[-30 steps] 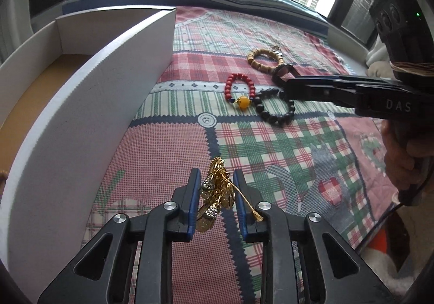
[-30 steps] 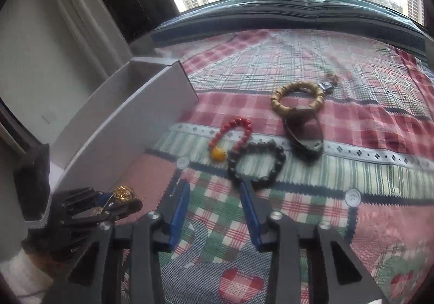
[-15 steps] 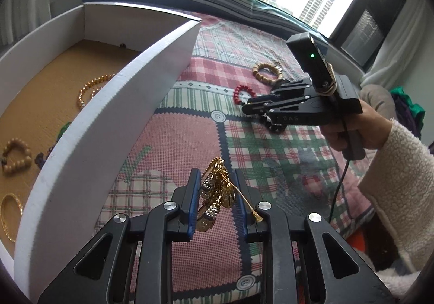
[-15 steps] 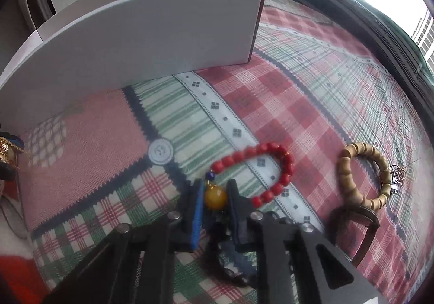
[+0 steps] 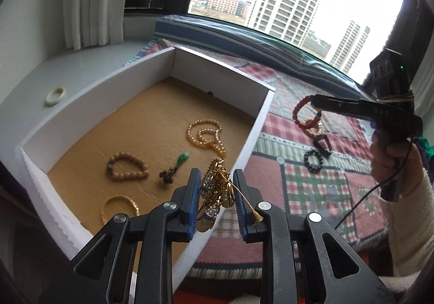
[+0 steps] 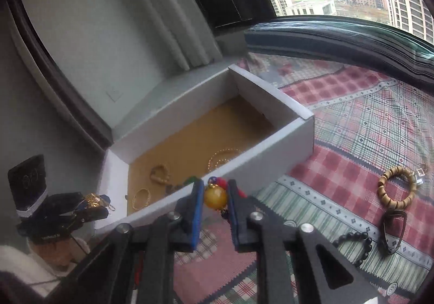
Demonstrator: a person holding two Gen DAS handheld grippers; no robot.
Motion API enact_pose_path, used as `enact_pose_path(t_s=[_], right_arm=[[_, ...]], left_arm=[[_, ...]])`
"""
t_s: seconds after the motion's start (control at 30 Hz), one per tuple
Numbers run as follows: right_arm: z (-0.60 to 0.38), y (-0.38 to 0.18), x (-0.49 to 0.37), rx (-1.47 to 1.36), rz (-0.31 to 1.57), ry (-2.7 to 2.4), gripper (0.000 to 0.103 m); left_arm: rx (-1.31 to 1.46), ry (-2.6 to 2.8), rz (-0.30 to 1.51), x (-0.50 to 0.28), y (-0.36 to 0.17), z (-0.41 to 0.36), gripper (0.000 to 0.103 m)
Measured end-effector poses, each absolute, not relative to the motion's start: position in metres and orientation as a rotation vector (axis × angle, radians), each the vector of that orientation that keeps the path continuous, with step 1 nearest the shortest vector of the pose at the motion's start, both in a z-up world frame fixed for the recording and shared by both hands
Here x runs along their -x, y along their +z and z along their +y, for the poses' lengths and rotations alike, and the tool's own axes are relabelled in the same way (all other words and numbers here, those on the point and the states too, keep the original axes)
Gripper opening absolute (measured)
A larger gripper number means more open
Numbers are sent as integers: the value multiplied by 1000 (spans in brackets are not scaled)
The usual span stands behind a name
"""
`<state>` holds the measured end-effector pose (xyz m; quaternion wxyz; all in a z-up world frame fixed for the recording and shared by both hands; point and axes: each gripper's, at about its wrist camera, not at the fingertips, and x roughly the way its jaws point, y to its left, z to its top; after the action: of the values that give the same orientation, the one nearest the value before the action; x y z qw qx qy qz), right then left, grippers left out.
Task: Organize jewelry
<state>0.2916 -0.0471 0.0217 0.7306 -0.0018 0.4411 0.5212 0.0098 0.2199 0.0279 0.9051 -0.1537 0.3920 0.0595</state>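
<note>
Plaid quilt (image 6: 366,125), white open box (image 6: 284,146), wooden bead bracelet (image 6: 397,187), black bead bracelet (image 6: 355,239), dark bangle (image 6: 393,230)

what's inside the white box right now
On the brown floor of the box: a pearl necklace, a tan bead bracelet, a green pendant and a gold bangle. The left gripper and near wall cover the box's near corner.
</note>
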Motion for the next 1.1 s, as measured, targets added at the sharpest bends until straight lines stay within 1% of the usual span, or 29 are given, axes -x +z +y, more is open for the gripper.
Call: enact_pose_path(t_s=[0.1,0.2,0.37,0.47,0.5,0.57,0.6,0.63,0.67,0.7,0.83,0.9,0.97,1.1], right_arm=[[-15,38,-277,-28,948,1211,17],[22,42,-267,-20,950,1264,17],[74,20,-251,32,1001,1305,17],[99,-1,-235,126,1012,1295,17],[105,-8,-229,161,1012,1285,18],[115,-22,-216,227,1021,1274,20],[118,-27,-212,254,1026,1266,25],[120,-30,-207,277,1029,1260,31],[121,-32,-205,281,1029,1260,42],[118,-30,-204,266,1026,1263,43],[97,-13,-207,221,977,1247,44],[85,-3,-205,227,924,1217,52],[65,1,-202,236,880,1182,58],[13,-6,-198,260,849,1072,60]], left_arm=[[323,212,837,-8,16,249,23],[334,241,873,-10,-1,262,23],[344,252,949,-20,-34,264,23],[339,265,987,-22,-46,263,25],[337,272,1002,-22,-50,262,27],[334,292,1007,-22,-51,262,41],[331,301,993,-19,-49,262,53],[327,314,972,-16,-45,262,62],[321,328,954,-14,-41,263,65],[318,340,938,-11,-37,263,68],[340,339,896,-5,-25,260,73],[338,318,876,-5,-20,252,74],[320,286,862,-9,-14,238,76],[284,188,857,-22,-9,201,79]])
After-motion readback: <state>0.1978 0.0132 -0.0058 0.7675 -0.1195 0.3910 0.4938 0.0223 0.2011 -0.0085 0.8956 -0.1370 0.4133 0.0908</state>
